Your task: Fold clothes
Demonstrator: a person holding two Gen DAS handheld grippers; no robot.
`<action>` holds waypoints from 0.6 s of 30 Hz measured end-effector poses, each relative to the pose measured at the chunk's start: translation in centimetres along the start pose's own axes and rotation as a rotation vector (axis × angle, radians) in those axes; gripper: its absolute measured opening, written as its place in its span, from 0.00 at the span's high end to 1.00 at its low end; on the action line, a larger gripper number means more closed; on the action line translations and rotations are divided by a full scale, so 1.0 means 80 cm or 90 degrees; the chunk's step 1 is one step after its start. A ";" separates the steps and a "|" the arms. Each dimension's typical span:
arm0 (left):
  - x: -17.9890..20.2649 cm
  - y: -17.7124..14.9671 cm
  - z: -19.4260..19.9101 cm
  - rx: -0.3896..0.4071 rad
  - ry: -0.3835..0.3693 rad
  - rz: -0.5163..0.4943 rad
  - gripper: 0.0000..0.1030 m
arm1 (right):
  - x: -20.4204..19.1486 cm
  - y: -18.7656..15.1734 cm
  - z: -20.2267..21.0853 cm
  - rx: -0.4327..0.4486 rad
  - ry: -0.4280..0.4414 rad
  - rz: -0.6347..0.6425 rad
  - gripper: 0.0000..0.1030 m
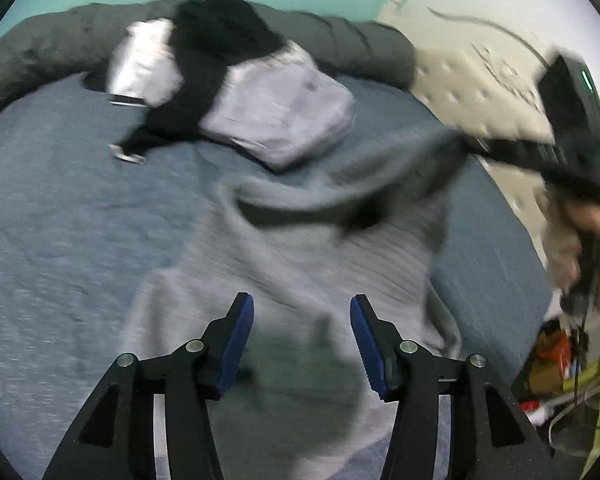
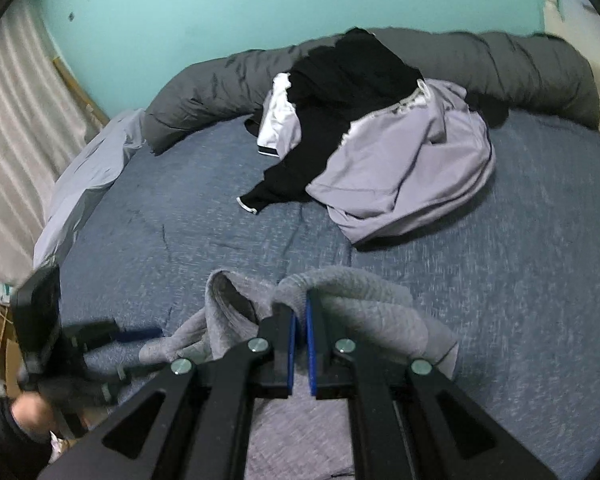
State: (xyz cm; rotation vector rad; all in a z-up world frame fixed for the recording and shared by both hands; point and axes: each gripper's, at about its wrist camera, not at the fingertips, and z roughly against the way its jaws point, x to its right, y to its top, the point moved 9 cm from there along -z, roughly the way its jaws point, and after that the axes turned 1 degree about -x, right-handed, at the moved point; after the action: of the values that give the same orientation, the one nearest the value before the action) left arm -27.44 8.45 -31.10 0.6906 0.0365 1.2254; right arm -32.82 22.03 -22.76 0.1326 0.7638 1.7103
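A grey knit sweater [image 1: 300, 248] lies crumpled on the blue-grey bed cover [image 1: 60, 220]. My left gripper [image 1: 302, 304] stands open just over its near part, and no cloth is pinched between the blue pads. My right gripper [image 2: 300, 306] is shut on a raised fold of the sweater [image 2: 360, 312], holding that edge a little off the bed. The left wrist view shows the same grip blurred at the right, where the sweater's far corner is pulled up. In the right wrist view a blue pad [image 2: 140, 334] of the left gripper shows low on the left.
Farther back on the bed lies a pile of clothes: a black garment [image 2: 348, 92], a lilac one [image 2: 412, 168] and a white one [image 2: 280, 120]. A rolled dark grey duvet [image 2: 220, 84] lines the far edge. Clutter [image 1: 552, 360] sits on the floor beside the bed.
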 end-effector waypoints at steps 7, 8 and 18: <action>0.033 -0.035 -0.071 -0.061 0.037 -0.016 0.46 | 0.017 -0.012 -0.007 -0.013 0.002 -0.005 0.96; 0.031 -0.036 -0.076 -0.063 0.043 -0.019 0.47 | 0.018 -0.013 -0.008 -0.015 0.004 -0.003 0.96; 0.014 -0.041 -0.054 -0.041 0.035 -0.051 0.97 | 0.021 -0.014 -0.011 -0.009 0.020 -0.015 0.95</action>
State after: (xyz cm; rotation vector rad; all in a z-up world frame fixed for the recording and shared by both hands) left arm -25.92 10.92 -35.83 0.5939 0.0697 1.1643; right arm -32.80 23.27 -24.52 0.0870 0.7730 1.6981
